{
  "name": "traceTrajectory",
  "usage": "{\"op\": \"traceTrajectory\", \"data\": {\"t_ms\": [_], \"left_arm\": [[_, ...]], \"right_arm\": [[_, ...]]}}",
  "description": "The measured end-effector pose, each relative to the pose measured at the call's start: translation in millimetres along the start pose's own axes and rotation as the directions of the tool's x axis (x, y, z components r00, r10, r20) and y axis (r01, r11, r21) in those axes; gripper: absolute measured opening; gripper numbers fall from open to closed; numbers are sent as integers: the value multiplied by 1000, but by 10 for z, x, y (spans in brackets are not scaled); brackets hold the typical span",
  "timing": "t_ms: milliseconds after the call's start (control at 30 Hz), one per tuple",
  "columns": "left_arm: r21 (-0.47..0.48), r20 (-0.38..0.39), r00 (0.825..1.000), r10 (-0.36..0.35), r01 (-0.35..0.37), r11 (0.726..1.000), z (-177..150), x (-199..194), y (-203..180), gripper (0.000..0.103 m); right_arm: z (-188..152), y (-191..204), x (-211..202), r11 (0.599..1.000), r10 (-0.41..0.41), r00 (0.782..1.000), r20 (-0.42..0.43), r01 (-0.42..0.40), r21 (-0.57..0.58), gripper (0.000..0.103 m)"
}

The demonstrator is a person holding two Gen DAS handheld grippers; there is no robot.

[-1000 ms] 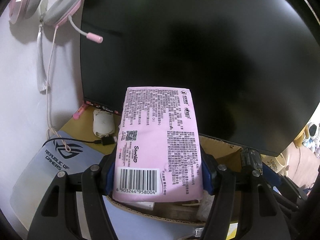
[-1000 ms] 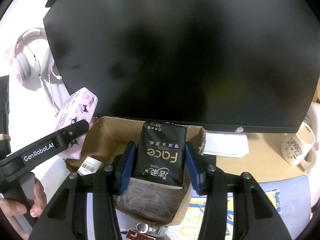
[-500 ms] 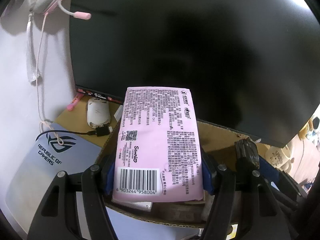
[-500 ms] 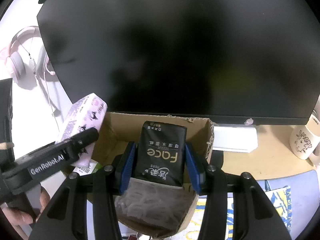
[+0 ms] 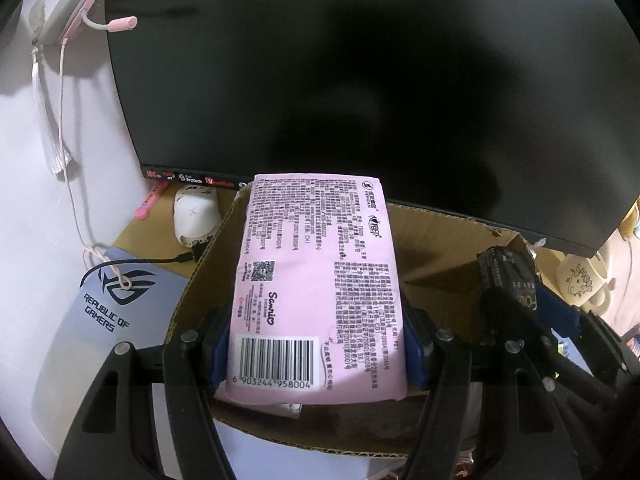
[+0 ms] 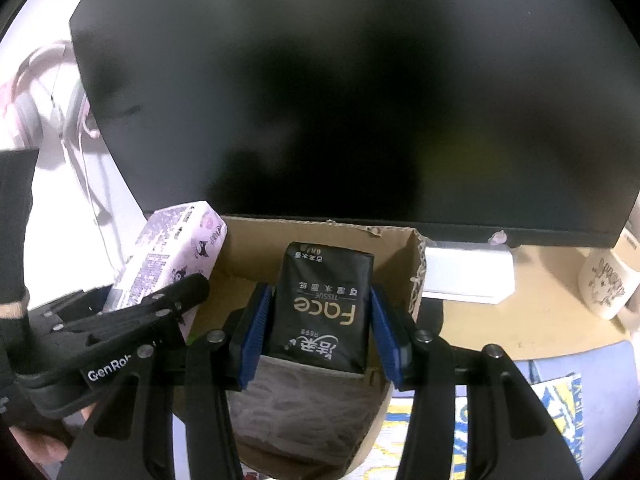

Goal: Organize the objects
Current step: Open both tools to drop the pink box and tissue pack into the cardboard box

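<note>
Left gripper is clamped on a pink pack; right gripper appears clamped on a black pack. Both sit side by side, level.

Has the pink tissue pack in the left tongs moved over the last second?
Yes. The pink tissue pack has moved right and forward toward the cardboard box, judged against the monitor; it now overlaps the box's left wall.
</note>
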State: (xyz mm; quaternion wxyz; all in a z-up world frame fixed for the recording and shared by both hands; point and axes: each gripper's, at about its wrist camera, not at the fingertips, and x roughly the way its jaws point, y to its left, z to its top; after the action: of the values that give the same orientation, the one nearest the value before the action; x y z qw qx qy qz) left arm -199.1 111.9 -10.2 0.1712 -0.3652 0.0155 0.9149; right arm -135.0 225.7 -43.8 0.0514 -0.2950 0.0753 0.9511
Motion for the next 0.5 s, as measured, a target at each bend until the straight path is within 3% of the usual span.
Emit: {"op": "traceTrajectory", "data": {"t_ms": [100, 167, 300, 400, 500], "left_arm": [[-7, 14, 1000, 5, -5, 1000, 0, -48, 10, 68], [-6, 19, 1000, 12, -12, 1000, -6, -83, 22, 75], [-3, 60, 996, 60, -60, 998, 33, -233, 13, 85], [-14, 90, 994, 59, -58, 998, 59, -331, 61, 97], [-18, 105, 989, 106, -105, 994, 73, -430, 63, 103]], "right_arm": [[-6, 15, -18, 1000, 0, 1000, -6, 0, -17, 54], [-5, 8, -28, 1000, 9, 1000, -8, -9, -19, 54], [-9, -22, -59, 999, 24, 1000, -9, -25, -24, 70], [-7, -18, -85, 998, 50, 998, -31, -51, -30, 73], [-2, 10, -158, 997, 73, 996, -44, -74, -30, 88]]}}
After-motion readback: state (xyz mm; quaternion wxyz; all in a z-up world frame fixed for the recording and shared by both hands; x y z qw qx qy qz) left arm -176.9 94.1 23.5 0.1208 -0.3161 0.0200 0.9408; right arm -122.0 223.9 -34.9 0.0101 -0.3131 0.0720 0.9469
